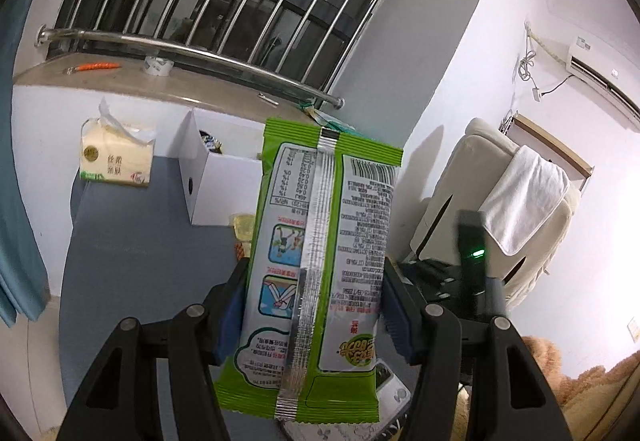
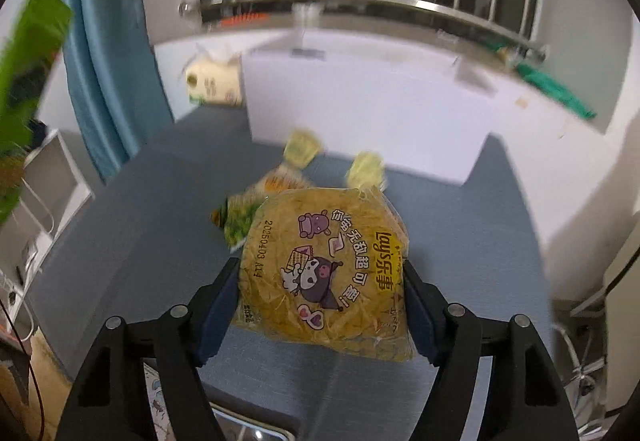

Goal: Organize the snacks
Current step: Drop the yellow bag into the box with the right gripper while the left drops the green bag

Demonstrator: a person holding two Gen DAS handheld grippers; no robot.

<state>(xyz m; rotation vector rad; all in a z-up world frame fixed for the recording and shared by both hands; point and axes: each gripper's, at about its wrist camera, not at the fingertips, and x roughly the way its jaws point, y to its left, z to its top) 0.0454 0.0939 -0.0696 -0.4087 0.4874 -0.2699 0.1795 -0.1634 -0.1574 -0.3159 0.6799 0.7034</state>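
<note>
We see the blue-grey table (image 2: 460, 241) with a white box (image 2: 360, 113) standing at its far end below a barred window, and a tissue pack (image 1: 116, 157) just beside the box. Our left gripper (image 1: 316, 305) holds a green snack packet (image 1: 320, 261) upright above the table, back side toward us, showing a silver seam, a barcode and small print; its jaws press on the packet's two long edges at about mid-height. Our right gripper (image 2: 322, 305) has its jaws around a yellow Lay's chip bag (image 2: 324, 273), printed with cartoon figures and a date stamp, which lies on the table near the middle; the blue pads sit at its sides, though we cannot tell how firmly they press. Behind the bag lie a green-and-yellow packet (image 2: 240, 221) and two small pale yellow sweets (image 2: 302, 147), all blurred. The green packet hides part of the box in the left view.
</note>
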